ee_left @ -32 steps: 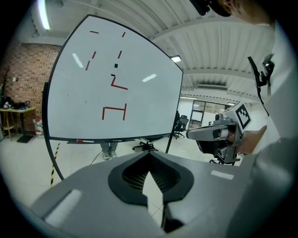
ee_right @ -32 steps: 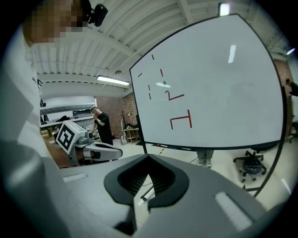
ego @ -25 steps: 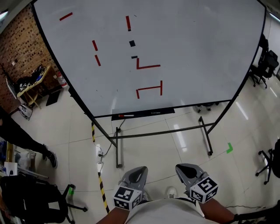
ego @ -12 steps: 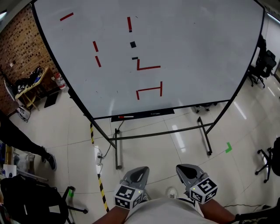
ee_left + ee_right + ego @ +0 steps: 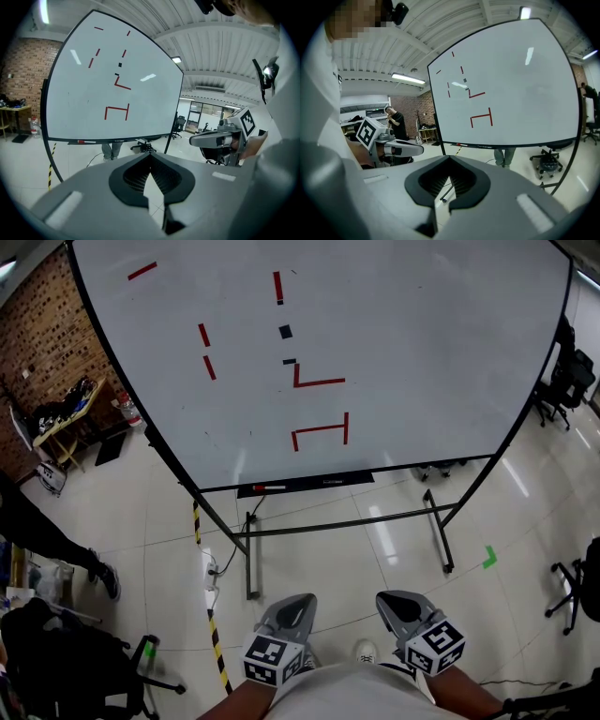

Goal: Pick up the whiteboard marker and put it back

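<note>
While you hold left gripper (image 5: 296, 604) and right gripper (image 5: 389, 601) closed and empty, whiteboard marker (image 5: 269, 487) lies on tray (image 5: 323, 483), 12 o'clock.

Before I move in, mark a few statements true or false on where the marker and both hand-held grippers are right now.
1. The whiteboard marker lies on the tray below the whiteboard. True.
2. The left hand-held gripper holds the marker. False: its jaws are together with nothing between them.
3. The right hand-held gripper touches the board. False: it is held low by the person's body, short of the stand.
4. Red lines are marked on the board. True.
</note>
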`<action>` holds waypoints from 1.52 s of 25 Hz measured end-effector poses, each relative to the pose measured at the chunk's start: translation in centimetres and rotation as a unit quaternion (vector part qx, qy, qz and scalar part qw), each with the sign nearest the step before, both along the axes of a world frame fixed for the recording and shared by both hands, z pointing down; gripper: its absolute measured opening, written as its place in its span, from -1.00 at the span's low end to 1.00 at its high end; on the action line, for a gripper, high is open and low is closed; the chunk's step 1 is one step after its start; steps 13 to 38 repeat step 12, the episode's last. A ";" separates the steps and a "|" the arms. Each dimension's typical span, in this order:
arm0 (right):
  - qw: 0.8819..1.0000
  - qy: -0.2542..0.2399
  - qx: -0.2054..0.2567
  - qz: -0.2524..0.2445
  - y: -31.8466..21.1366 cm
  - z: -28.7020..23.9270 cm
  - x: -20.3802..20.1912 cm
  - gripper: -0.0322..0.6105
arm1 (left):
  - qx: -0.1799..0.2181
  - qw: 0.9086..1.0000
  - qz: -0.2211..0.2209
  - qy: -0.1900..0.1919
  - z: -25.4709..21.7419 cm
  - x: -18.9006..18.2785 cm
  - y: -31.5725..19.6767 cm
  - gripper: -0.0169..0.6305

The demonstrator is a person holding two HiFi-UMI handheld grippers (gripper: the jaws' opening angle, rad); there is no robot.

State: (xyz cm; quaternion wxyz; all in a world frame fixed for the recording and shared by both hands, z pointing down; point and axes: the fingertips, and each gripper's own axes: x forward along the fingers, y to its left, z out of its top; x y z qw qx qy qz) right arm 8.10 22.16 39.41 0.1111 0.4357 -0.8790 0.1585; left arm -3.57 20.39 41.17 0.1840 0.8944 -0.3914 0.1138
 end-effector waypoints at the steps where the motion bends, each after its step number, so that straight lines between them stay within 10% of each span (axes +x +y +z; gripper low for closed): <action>1: 1.000 0.000 0.000 -0.002 0.0 0.0 -0.1 -0.90 | 0.000 1.000 -0.001 0.000 0.0 0.0 0.0 -0.90; 38: 1.000 0.000 0.004 -0.015 0.1 -0.2 -0.3 -0.90 | 0.004 1.000 -0.010 -0.004 -0.1 -0.1 0.0 -0.90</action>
